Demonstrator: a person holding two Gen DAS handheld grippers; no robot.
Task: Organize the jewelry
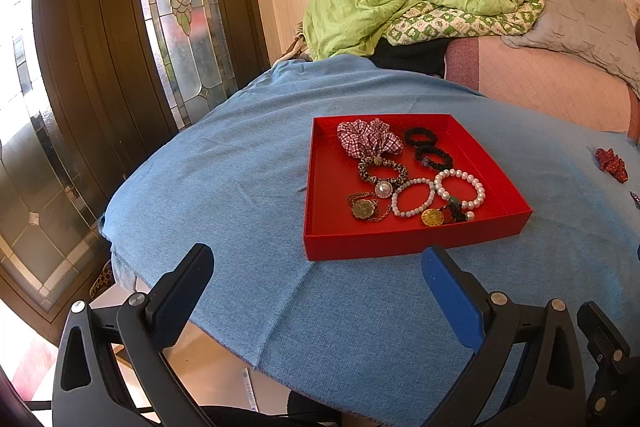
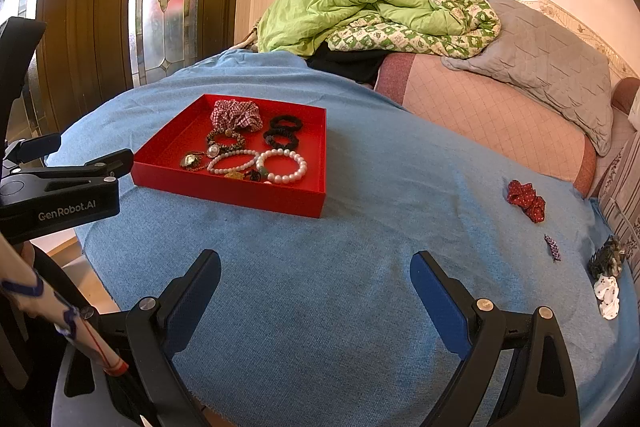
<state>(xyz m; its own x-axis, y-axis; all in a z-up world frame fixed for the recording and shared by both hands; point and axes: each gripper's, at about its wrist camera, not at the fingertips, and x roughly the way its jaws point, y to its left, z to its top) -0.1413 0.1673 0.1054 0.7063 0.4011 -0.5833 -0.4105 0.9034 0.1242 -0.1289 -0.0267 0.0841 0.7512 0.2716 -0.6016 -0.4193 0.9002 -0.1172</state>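
Observation:
A red tray (image 1: 400, 243) (image 2: 224, 193) sits on the blue cloth and holds a checked scrunchie (image 1: 368, 137), black hair ties (image 1: 432, 149), pearl bracelets (image 1: 460, 189), a leopard bracelet (image 1: 382, 171) and pendants. Loose on the cloth at the right lie a red dotted scrunchie (image 2: 526, 201) (image 1: 610, 163), a small purple clip (image 2: 553, 247), a dark hair claw (image 2: 606, 261) and a white scrunchie (image 2: 607, 297). My left gripper (image 1: 316, 287) is open and empty, just in front of the tray. My right gripper (image 2: 316, 291) is open and empty over bare cloth, with the left gripper's body (image 2: 60, 191) at its left.
The blue cloth (image 2: 360, 267) covers a rounded table whose edge drops off at the left and front. A pink sofa (image 2: 500, 115) with a green quilt (image 2: 360, 11) and a grey pillow (image 2: 552, 67) stands behind. A wooden door with stained glass (image 1: 180, 7) is at the left.

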